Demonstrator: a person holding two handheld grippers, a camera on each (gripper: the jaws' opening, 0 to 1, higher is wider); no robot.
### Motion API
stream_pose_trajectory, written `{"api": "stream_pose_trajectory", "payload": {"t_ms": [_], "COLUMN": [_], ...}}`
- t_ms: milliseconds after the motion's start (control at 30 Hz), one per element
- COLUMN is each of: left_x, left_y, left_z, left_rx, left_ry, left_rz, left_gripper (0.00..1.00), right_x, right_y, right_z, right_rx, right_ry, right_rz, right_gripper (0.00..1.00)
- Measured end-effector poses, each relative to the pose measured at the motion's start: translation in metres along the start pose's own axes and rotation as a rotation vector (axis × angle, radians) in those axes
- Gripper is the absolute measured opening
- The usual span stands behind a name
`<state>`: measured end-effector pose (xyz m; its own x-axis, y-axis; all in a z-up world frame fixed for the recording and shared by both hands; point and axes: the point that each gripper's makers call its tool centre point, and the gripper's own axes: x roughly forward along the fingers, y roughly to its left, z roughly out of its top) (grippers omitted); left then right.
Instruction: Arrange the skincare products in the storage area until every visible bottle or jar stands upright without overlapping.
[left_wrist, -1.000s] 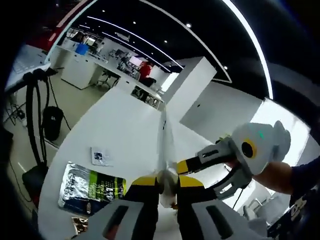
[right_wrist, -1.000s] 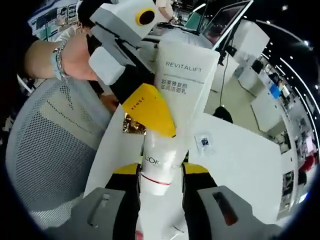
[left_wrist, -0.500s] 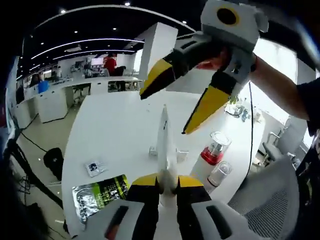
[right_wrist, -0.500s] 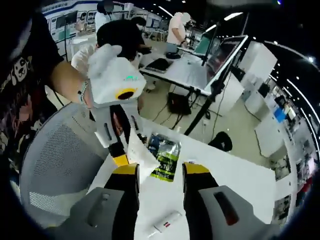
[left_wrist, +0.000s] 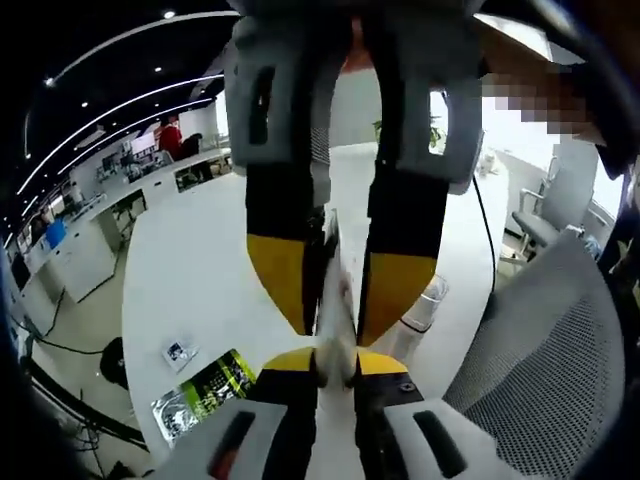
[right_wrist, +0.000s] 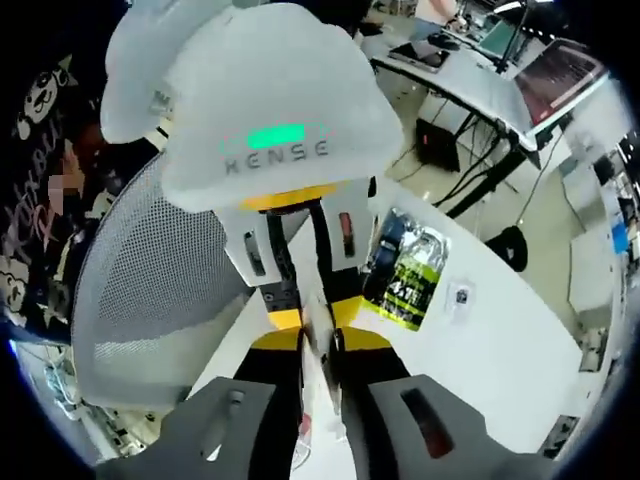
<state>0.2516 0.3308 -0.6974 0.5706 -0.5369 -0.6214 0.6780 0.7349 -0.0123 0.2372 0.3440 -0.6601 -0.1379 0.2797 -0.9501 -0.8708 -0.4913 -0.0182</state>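
Both grippers pinch 1 white tube (left_wrist: 332, 290) above the table (left_wrist: 200, 280): left hand-held gripper (left_wrist: 333, 362) at its base, right hand-held gripper (right_wrist: 318, 340) opposite. Judged light, soft, slippery; grip near the stiffer cap.

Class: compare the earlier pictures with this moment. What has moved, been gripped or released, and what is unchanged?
The right gripper, open and apart half a second ago, has come back and closed on the white tube. The left gripper still clamps the tube's lower end. The green-and-silver pouch stays flat on the white table.
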Motion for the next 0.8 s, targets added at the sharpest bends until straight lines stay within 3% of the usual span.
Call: {"api": "stream_pose_trajectory", "payload": {"t_ms": [133,200,400,800], "left_x": [0.001,0.003,0.004,0.006], "left_y": [0.0,-0.007,-0.009,-0.01], "left_z": [0.004,0.006,0.008,0.006], "left_rx": [0.014,-0.011,-0.008,-0.012], "left_ry": [-0.029,-0.046,-0.068,-0.054], "left_rz": [-0.002,-0.042,-0.041,-0.049], "left_gripper": [0.13,0.15,0.2,0.22], "right_x": [-0.003,-0.003,-0.006,-0.012], "right_y": [0.001,0.006,0.003,0.004], "right_z": [-0.003,-0.005,-0.013,-0.019], "right_rx": [0.023,0.096,0.212,0.282], "right_ry": [0.017,0.033,0.051,0.09], "right_rz": [-0.025,-0.008,-0.021,-0.027], "right_gripper": [0.07,0.06,0.04,0.01]}}
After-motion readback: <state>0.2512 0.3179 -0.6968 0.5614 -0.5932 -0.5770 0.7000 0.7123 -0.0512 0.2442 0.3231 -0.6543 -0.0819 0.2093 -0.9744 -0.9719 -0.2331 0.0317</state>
